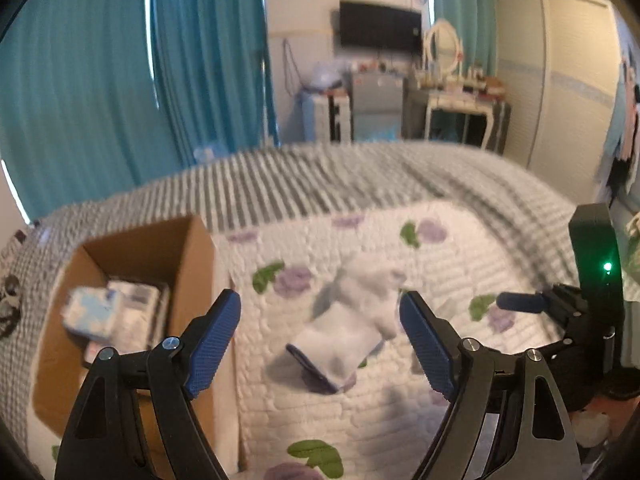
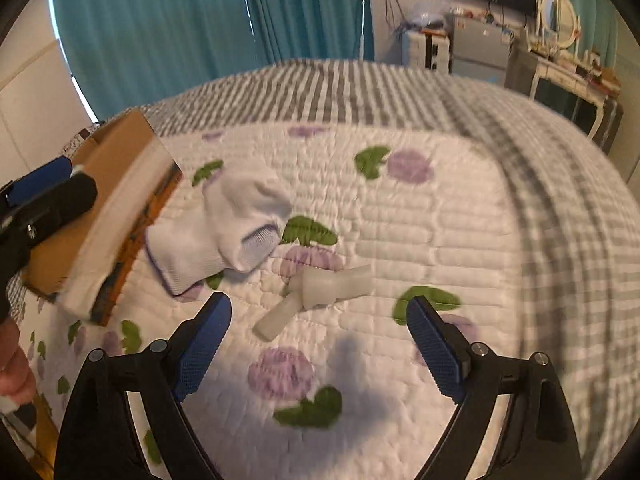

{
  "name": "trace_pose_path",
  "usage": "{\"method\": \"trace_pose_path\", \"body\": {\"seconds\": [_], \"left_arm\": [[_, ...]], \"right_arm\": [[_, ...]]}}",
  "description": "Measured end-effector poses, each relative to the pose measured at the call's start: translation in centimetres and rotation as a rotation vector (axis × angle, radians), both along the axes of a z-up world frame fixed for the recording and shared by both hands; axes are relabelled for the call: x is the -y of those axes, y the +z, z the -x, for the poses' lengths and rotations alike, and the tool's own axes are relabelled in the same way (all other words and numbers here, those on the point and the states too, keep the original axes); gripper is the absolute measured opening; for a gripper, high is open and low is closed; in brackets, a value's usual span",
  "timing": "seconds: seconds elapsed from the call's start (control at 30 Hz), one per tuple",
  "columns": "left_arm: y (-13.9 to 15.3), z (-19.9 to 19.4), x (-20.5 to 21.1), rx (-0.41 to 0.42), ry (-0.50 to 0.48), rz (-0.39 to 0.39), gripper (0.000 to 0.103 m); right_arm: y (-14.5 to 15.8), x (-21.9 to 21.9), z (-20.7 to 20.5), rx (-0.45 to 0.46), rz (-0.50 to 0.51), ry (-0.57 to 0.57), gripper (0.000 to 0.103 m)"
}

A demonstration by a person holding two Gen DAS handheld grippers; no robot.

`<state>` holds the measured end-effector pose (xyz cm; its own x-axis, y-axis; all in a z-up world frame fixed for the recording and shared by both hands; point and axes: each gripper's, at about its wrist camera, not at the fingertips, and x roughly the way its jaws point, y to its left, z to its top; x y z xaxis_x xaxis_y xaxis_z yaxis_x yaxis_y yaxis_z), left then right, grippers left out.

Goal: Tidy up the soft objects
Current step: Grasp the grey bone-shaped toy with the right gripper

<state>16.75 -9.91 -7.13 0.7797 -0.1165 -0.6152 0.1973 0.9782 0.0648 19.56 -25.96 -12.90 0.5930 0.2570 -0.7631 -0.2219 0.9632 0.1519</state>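
A pair of white socks (image 1: 352, 328) with purple trim lies crumpled on the floral quilt; it also shows in the right wrist view (image 2: 228, 224). My left gripper (image 1: 320, 340) is open and empty, hovering above the socks. My right gripper (image 2: 318, 344) is open and empty, just above a white plastic tube piece (image 2: 316, 292) on the quilt. An open cardboard box (image 1: 132, 248) at the left holds soft packs of tissues (image 1: 108, 316); the box also shows in the right wrist view (image 2: 120, 184). The right gripper shows at the right edge of the left view (image 1: 520, 302).
A white quilt (image 2: 400, 220) with purple flowers covers a grey striped bedspread (image 2: 360, 92). Teal curtains (image 1: 100, 80) hang behind the bed. A dressing table (image 1: 456, 100) and small cabinets stand at the far wall under a television (image 1: 380, 30). A wardrobe (image 1: 560, 72) is at right.
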Motion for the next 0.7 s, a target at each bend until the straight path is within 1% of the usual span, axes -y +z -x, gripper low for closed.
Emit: {"method": "trace_pose_path", "body": {"seconds": [0.1,0.17,0.23,0.3,0.33,0.4,0.43,0.47,0.53,0.57,0.7], "left_arm": [[-1.8,-1.0,0.6,-0.035,-0.005,-0.02,0.083],[-2.8,-1.6,0.9,-0.045,0.001,-0.039,0.083],[-3.4,-2.1,0.9,-0.056,0.007,-0.04,0.083],[-4.0,-2.6,0.7,-0.073,0.012,-0.027,0.083],[-4.3,-2.9,0.8,-0.081,0.011,-0.026,0.083],[-4.6,-3.4,0.9,-0.091,0.017,-0.031,0.083],[-4.8,-3.6,1.0,-0.096,0.016,-0.031,0.083],[-4.9,-3.7,1.3,-0.102,0.008,-0.029,0.083],[-5.1,-4.0,1.7,-0.107,-0.012,-0.028,0.083],[-5.2,-4.0,2.1,-0.113,-0.037,-0.033,0.083],[-6.1,-4.7,3.7,-0.13,-0.091,-0.067,0.083]], "right_arm": [[-2.7,-0.5,-1.8,-0.042,-0.033,0.0,0.085],[-3.9,-0.7,-2.5,-0.059,-0.024,-0.006,0.074],[-4.4,-0.8,-2.9,-0.052,-0.014,-0.008,0.073],[-4.5,-0.7,-3.2,-0.038,-0.015,-0.009,0.064],[-4.5,-0.6,-3.3,-0.034,-0.006,-0.014,0.054],[-4.4,-0.3,-3.5,-0.034,-0.018,-0.01,0.049],[-4.2,0.2,-3.4,-0.025,-0.025,-0.017,0.037],[-4.2,0.6,-3.3,-0.016,-0.01,-0.03,0.034],[-4.0,1.1,-2.9,-0.006,-0.018,-0.032,0.034],[-3.8,1.4,-2.7,0.004,-0.031,-0.034,0.034],[-2.7,3.3,-2.2,0.043,-0.046,-0.066,0.034]]}}
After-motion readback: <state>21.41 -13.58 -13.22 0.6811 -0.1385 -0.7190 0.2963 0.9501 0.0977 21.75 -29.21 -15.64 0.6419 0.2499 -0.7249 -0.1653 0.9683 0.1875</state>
